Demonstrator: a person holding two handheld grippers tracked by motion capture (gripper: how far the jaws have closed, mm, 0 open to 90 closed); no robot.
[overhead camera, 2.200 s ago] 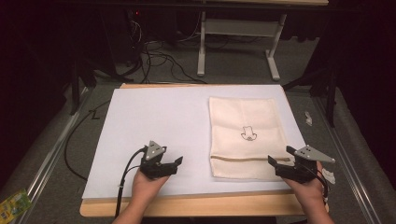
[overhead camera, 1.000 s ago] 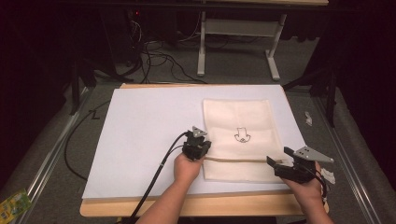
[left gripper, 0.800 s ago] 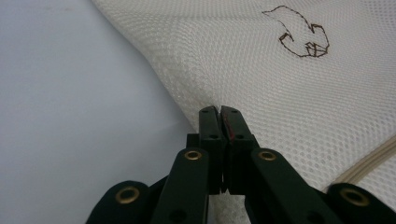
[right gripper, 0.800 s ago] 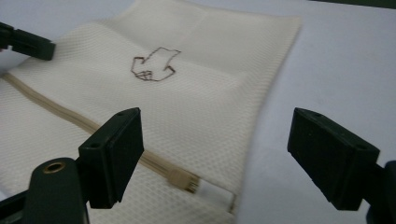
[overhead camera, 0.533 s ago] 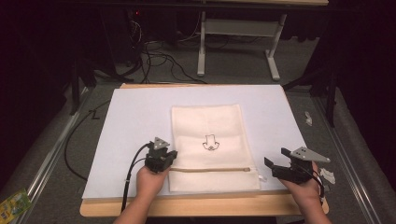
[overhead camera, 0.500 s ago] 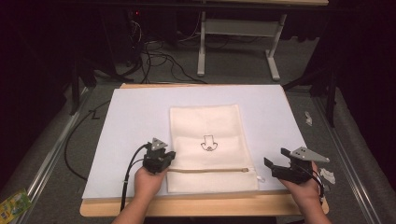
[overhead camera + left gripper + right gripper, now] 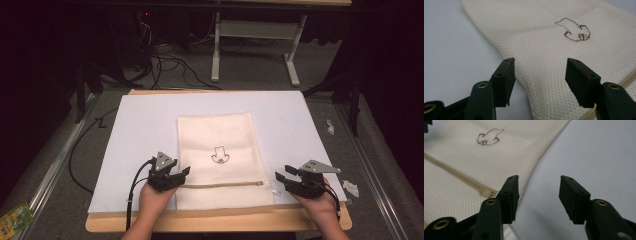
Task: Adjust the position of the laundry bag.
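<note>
A cream mesh bag (image 7: pixel 222 157) lies flat in the middle of the white sheet (image 7: pixel 130 130). It bears a dark arrow drawing (image 7: pixel 219 154), and a tan zipper (image 7: pixel 225 185) runs across its near end. My left gripper (image 7: pixel 181 174) is at the bag's near left corner. Its jaws are open astride the bag's (image 7: pixel 544 30) left edge, with nothing held between them (image 7: pixel 540 67). My right gripper (image 7: pixel 280 178) is just off the near right corner, open (image 7: pixel 539 185) over the sheet (image 7: pixel 599 150). The zipper's end (image 7: pixel 487 192) lies beside its left jaw.
The sheet rests on a wooden tabletop (image 7: pixel 215 220) whose front edge shows below the bag. White scraps (image 7: pixel 351 187) lie to the right of the table and a green packet (image 7: pixel 12 220) lies on the floor at left. Cables (image 7: pixel 165 60) and a white table frame (image 7: pixel 255 30) stand behind.
My left gripper dragged the bag from the sheet's right side to its middle and now stands open at the near left corner. My right gripper has hardly moved.
</note>
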